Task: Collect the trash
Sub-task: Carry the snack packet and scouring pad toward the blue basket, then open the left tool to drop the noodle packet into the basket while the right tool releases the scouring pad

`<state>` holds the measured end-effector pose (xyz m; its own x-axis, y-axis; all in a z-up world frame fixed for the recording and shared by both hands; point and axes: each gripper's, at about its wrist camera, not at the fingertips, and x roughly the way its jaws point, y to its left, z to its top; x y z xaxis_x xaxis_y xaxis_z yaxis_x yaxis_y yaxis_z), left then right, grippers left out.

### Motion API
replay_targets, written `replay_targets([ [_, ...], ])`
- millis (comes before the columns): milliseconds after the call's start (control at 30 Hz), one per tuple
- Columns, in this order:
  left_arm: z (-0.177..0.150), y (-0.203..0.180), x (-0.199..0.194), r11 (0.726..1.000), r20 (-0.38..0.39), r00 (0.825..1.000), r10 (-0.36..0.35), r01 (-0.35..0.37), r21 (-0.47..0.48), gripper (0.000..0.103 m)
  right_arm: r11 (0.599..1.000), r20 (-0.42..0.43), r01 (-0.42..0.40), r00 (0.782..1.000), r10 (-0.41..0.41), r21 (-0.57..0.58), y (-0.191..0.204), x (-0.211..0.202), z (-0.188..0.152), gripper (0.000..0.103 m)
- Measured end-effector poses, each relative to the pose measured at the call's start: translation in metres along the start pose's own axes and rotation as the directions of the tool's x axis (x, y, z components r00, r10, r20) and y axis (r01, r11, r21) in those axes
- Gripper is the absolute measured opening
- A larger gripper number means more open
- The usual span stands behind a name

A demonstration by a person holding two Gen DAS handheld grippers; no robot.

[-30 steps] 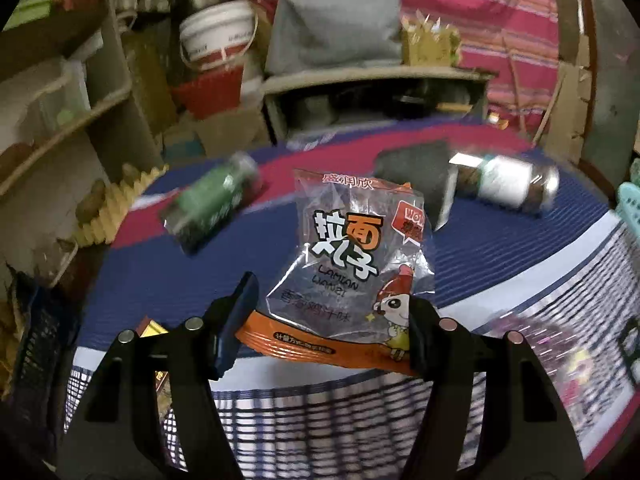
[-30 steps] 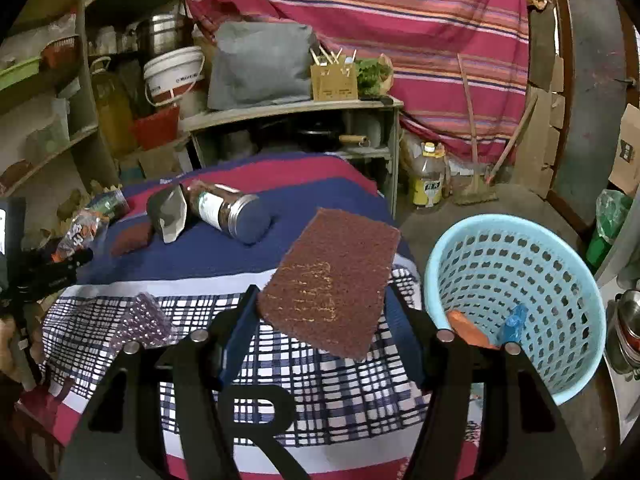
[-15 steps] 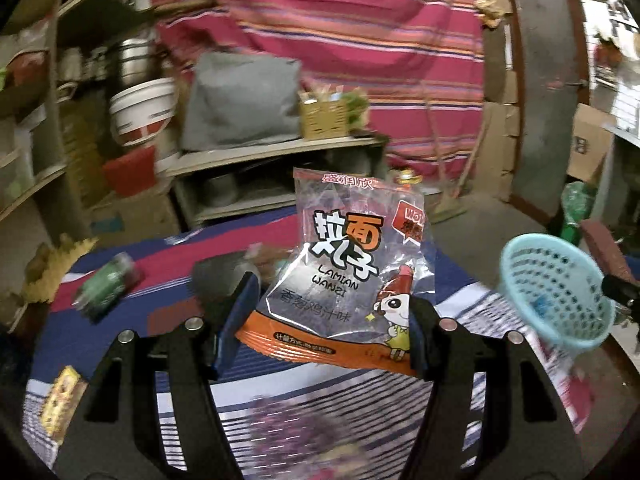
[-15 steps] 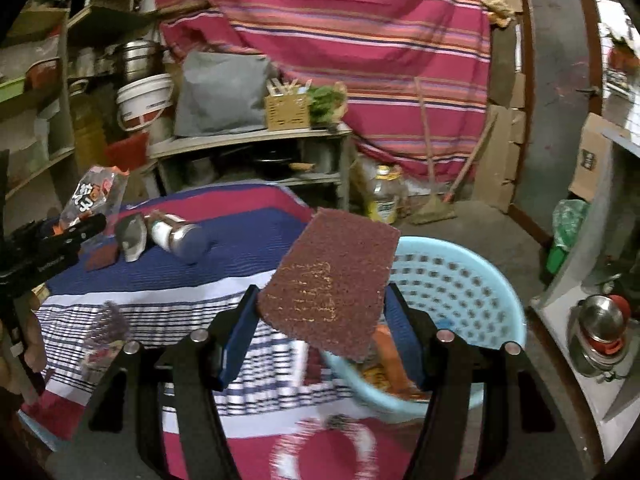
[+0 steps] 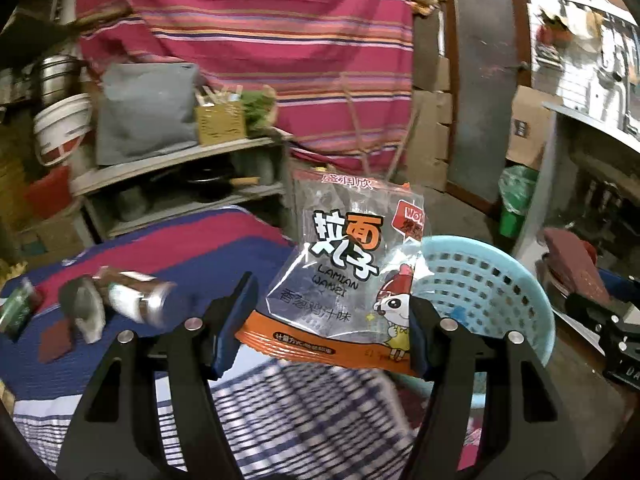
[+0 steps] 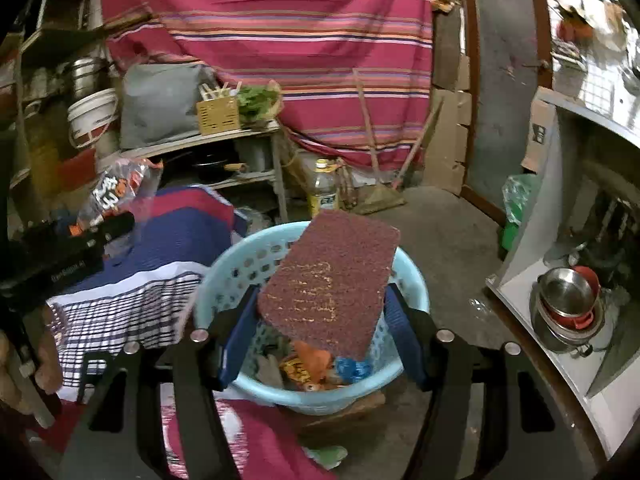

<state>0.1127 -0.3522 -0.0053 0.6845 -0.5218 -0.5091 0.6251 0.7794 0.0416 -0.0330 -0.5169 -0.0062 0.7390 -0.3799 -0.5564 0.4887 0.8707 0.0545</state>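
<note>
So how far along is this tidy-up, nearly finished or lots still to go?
Partly done. The blue basket already has some wrappers in its bottom. In hand: the right gripper holds a maroon scouring pad over the basket, and the left gripper holds a noodle packet beside it. Left on the table: a jar, a green packet and a few scraps.
</note>
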Motion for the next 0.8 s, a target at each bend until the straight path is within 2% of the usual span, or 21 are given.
replay_targets([
  [267,0.001,-0.045,0.043,0.997,-0.046,0.996,-0.080,0.081,0.013,0.066,0.999,-0.005,0.023,1.000,-0.022,0.034,-0.030,0.016,0.001,0.062],
  [400,0.001,-0.053,0.061,0.995,-0.081,0.991,-0.103,0.103,0.001,0.069,0.999,-0.014,0.024,1.000,-0.023,0.049,-0.039,0.024,0.001,0.062],
  [433,0.000,-0.054,0.064,0.994,-0.088,0.990,-0.107,0.107,0.000,0.073,0.999,-0.016,0.025,1.000,-0.024,0.049,-0.040,0.025,0.000,0.062],
  [633,-0.005,-0.055,0.067,0.995,-0.100,0.990,-0.096,0.100,0.030,0.086,0.998,-0.031,0.023,0.999,-0.021,0.052,-0.038,0.034,-0.001,0.062],
  [800,-0.004,-0.047,0.057,0.997,-0.078,0.995,-0.061,0.065,0.044,0.088,0.999,-0.045,0.015,0.999,-0.013,0.048,-0.032,0.039,-0.004,0.062],
])
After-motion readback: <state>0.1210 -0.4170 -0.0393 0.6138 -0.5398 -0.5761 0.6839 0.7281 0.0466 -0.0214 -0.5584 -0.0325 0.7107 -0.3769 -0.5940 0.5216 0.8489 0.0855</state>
